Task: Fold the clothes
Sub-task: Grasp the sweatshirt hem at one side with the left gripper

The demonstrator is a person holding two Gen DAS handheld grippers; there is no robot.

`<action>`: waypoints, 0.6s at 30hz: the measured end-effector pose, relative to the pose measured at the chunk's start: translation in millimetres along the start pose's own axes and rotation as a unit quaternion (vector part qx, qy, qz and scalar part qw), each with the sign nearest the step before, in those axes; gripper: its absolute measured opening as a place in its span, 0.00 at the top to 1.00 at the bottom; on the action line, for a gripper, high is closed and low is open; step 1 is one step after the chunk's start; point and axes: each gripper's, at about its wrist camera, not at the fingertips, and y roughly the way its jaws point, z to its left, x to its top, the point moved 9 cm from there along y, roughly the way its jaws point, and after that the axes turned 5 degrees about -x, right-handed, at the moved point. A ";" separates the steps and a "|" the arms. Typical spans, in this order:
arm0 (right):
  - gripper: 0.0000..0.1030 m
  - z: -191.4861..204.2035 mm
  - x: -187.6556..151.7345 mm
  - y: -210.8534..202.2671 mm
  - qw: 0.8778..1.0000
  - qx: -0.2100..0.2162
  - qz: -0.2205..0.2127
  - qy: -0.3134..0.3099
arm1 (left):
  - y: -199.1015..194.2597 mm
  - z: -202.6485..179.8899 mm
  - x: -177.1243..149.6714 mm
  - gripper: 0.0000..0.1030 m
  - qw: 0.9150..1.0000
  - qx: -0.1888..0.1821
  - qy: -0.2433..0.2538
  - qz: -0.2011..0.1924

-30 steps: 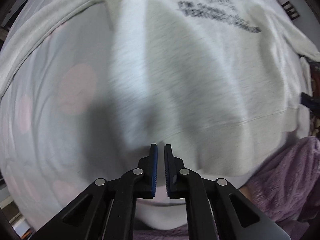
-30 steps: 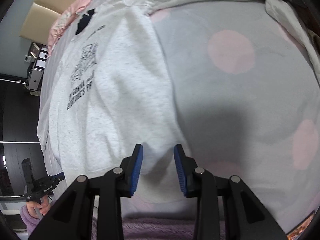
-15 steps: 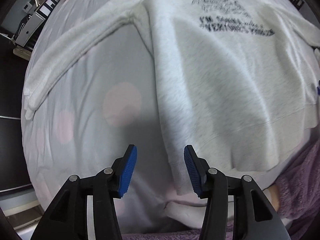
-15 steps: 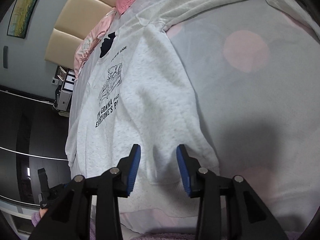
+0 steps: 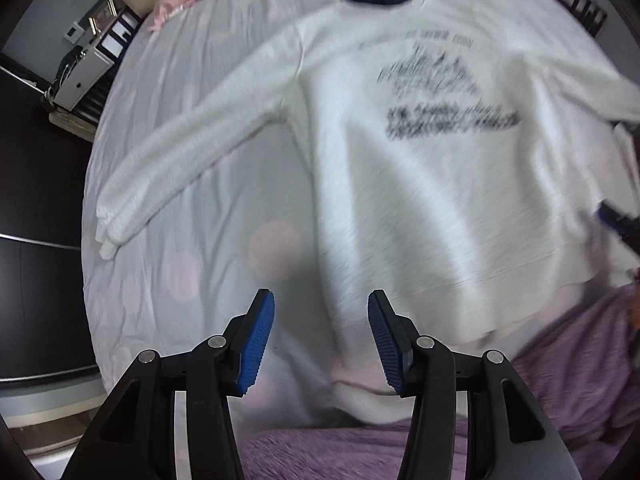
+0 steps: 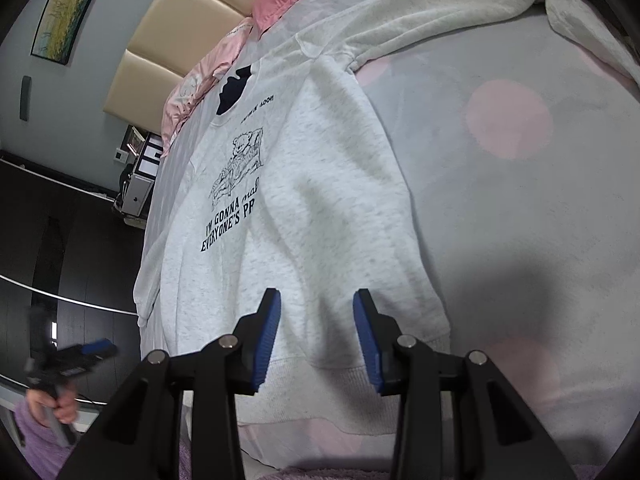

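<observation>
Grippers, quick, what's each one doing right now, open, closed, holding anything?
Left gripper: open, holding nothing, above the sweatshirt; its jaws have just been opening.
Right gripper: open, holding nothing, over the sweatshirt's hem; its jaws have just opened slightly.

Motion blur smears the sweatshirt (image 5: 420,184) print beyond reading.

The sweatshirt (image 6: 320,216) is soft, matt knitted cloth, heather grey-white, with a ribbed hem (image 6: 320,384) and a flat black print. The bedsheet (image 5: 192,152) is thin smooth cotton-like cloth, lightly creased. The headboard (image 6: 160,40) looks like smooth padded leather with a slight sheen. Both grippers have matt black plastic fingers (image 5: 208,384), ridged blue rubber-like pads (image 6: 266,344) and shiny metal pins. The purple sleeve (image 5: 580,368) is fluffy fleece.
</observation>
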 end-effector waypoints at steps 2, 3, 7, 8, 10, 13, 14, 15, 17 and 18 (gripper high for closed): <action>0.64 0.7 -0.3 -0.9 1.000 0.000 0.000 -0.001 | -17.9 -19.2 8.0 0.51 0.999 -0.035 -0.024 -0.010; 0.64 0.4 -0.6 -1.1 1.000 0.001 0.000 0.001 | -23.9 -27.7 12.7 0.51 0.998 -0.054 -0.037 -0.013; 0.64 -0.5 -2.3 -4.6 1.000 0.004 0.000 0.006 | -29.2 -44.1 15.0 0.51 0.986 -0.134 -0.098 -0.023; 0.64 -0.3 -2.8 -5.9 1.000 0.004 -0.001 0.005 | -21.8 -43.4 14.4 0.51 0.984 -0.141 -0.107 -0.023; 0.64 0.7 -4.2 -7.5 1.000 0.006 -0.001 0.003 | -1.2 -37.2 11.5 0.51 0.982 -0.146 -0.117 -0.028; 0.64 2.5 -6.5 -8.6 1.000 0.008 0.000 -0.002 | 32.6 -20.2 5.2 0.51 0.986 -0.122 -0.103 -0.046; 0.64 2.7 -6.6 -8.8 1.000 0.011 0.000 -0.002 | 43.7 -11.5 2.3 0.51 0.987 -0.111 -0.101 -0.054; 0.64 2.9 -6.8 -8.8 1.000 0.012 -0.001 -0.001 | 55.1 -3.2 -1.2 0.51 0.988 -0.101 -0.101 -0.059; 0.64 3.4 -6.8 -8.4 1.000 0.010 -0.001 -0.002 | 79.3 11.0 -10.7 0.51 0.988 -0.091 -0.110 -0.057; 0.64 4.1 -7.2 -7.5 1.000 0.008 0.000 -0.005 | 88.5 15.1 -13.9 0.51 0.988 -0.089 -0.111 -0.054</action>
